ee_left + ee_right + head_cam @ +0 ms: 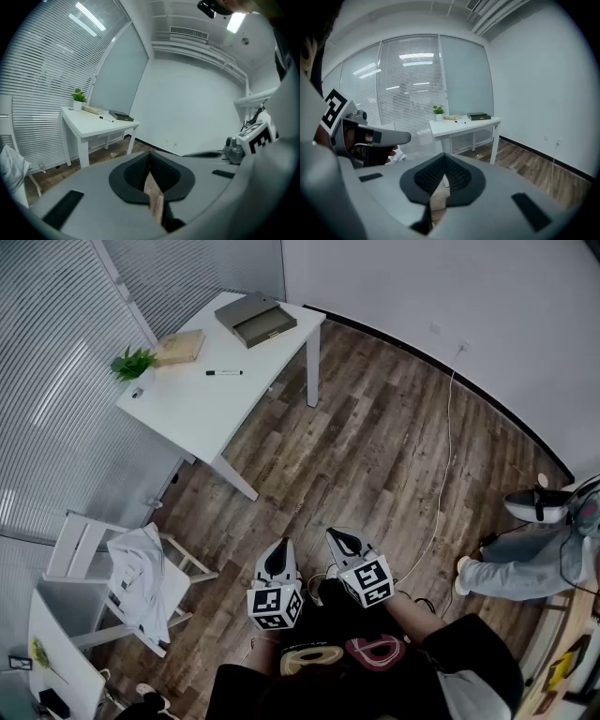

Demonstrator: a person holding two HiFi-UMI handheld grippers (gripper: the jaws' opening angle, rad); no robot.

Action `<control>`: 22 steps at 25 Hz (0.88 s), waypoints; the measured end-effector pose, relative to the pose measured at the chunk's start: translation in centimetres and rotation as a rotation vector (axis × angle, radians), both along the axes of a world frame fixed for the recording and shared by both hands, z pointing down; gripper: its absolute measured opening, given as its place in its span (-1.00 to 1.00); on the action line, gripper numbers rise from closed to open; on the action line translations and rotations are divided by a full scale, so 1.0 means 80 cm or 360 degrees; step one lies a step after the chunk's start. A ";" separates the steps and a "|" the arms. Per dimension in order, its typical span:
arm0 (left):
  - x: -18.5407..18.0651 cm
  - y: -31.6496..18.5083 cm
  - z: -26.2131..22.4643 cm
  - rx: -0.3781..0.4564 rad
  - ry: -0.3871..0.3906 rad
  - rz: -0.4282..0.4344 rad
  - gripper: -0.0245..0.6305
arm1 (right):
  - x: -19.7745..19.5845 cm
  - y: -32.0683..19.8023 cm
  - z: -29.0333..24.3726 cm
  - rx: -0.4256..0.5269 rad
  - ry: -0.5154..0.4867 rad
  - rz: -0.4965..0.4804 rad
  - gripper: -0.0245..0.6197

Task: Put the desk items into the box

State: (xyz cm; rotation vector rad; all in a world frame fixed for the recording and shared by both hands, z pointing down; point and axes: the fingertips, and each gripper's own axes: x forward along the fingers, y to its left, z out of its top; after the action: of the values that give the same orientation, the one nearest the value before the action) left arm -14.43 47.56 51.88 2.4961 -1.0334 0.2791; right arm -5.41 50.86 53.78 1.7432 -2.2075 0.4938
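A white desk (192,409) stands far off at the upper left of the head view. On it lie a grey box (255,319), a tan book (180,346), a black marker (224,372) and a small potted plant (134,365). My left gripper (279,557) and right gripper (345,542) hang side by side over the wooden floor, close to my body and well short of the desk. Both are shut with nothing between the jaws. The left gripper view shows its own jaws (149,157) closed, with the desk (89,126) and box (121,116) beyond. The right gripper (444,159) faces the desk (459,125) too.
A chair draped with white cloth (141,582) stands at the lower left, beside a second white table (56,662). Another person's legs (525,563) are at the right edge. A thin cable (442,474) runs across the floor. Blinds line the wall behind the desk.
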 end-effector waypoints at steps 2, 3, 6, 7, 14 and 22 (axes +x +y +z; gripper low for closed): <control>-0.002 -0.001 0.000 0.0002 0.0007 -0.0001 -0.87 | -0.002 -0.002 -0.001 0.0003 0.0033 -0.0003 -0.90; -0.002 -0.002 -0.001 0.0003 0.0010 0.0004 -0.87 | -0.001 -0.005 -0.001 0.0004 0.0042 0.0005 -0.90; -0.005 -0.010 -0.002 0.0008 0.0014 0.0042 -0.87 | 0.001 -0.016 -0.005 0.0017 0.0028 0.0067 -0.90; -0.006 -0.014 -0.003 0.0012 0.0015 0.0056 -0.87 | 0.001 -0.020 -0.007 0.0025 0.0017 0.0087 -0.90; -0.026 -0.049 -0.017 0.0043 0.0062 0.0127 -0.87 | 0.000 -0.050 -0.013 0.0052 -0.0117 0.0269 -0.90; -0.060 -0.085 -0.006 0.0034 0.0048 0.0151 -0.87 | -0.024 -0.072 -0.011 0.0081 -0.0120 0.0327 -0.89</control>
State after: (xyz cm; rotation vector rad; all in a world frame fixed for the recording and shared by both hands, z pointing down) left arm -19.23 40.77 51.41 2.5648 -0.9122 0.2590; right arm -7.33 45.11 52.91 2.0217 -2.1178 0.5623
